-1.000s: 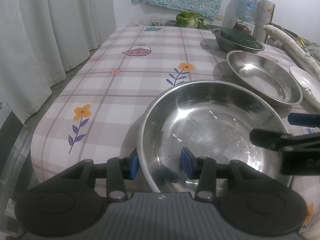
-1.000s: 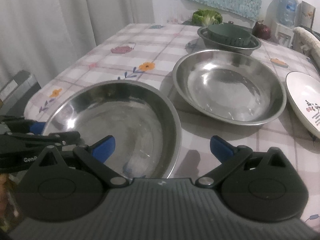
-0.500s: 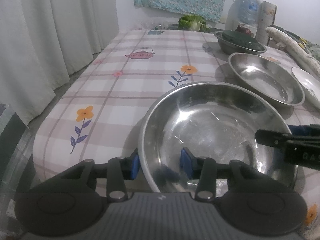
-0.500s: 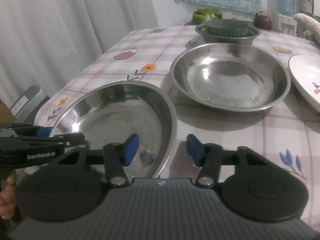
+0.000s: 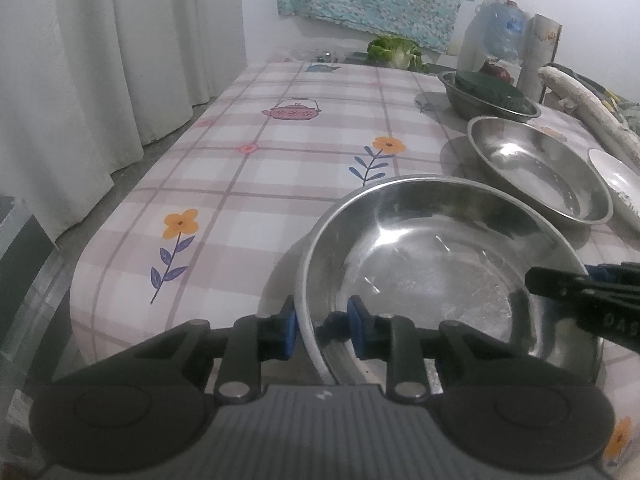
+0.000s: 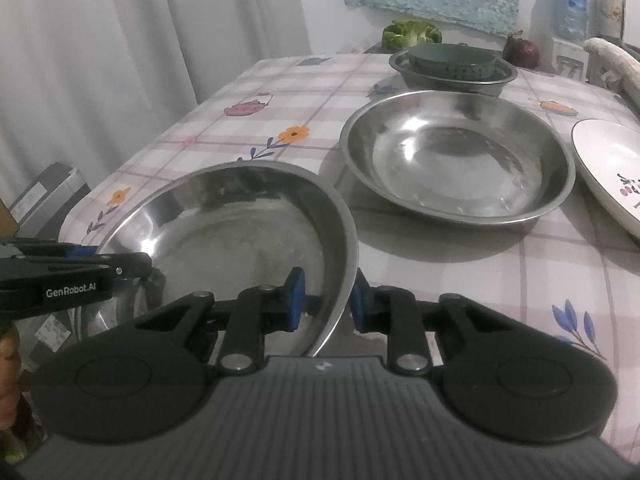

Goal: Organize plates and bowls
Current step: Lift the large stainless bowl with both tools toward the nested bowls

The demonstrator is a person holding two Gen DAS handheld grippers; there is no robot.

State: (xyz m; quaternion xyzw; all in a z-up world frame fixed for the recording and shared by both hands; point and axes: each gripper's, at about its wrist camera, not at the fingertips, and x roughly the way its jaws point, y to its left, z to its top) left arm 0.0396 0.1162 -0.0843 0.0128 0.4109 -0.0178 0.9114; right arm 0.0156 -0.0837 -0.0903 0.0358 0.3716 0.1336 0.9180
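A wide steel bowl (image 5: 432, 264) (image 6: 240, 240) sits at the near end of the checked tablecloth. My left gripper (image 5: 322, 328) straddles its left rim, one blue pad outside and one inside; its jaws are closing and the pads look pressed on the wall. My right gripper (image 6: 326, 300) takes the right rim the same way, jaws closing with the rim between them. Each view shows the other gripper across the bowl: right gripper (image 5: 580, 296), left gripper (image 6: 100, 268). Behind stands a second steel bowl (image 6: 456, 156) (image 5: 540, 172).
A white patterned plate (image 6: 608, 168) (image 5: 616, 184) lies right of the second bowl. Farther back a steel bowl holding a dark green bowl (image 6: 452, 64) (image 5: 492, 96) stands near a cabbage (image 6: 412, 34). The table edge (image 5: 92, 280) drops off left, toward the curtains.
The right jaws went from wide open to narrow around the bowl's right rim. The left jaws also narrowed onto the left rim. Both hands have hardly shifted.
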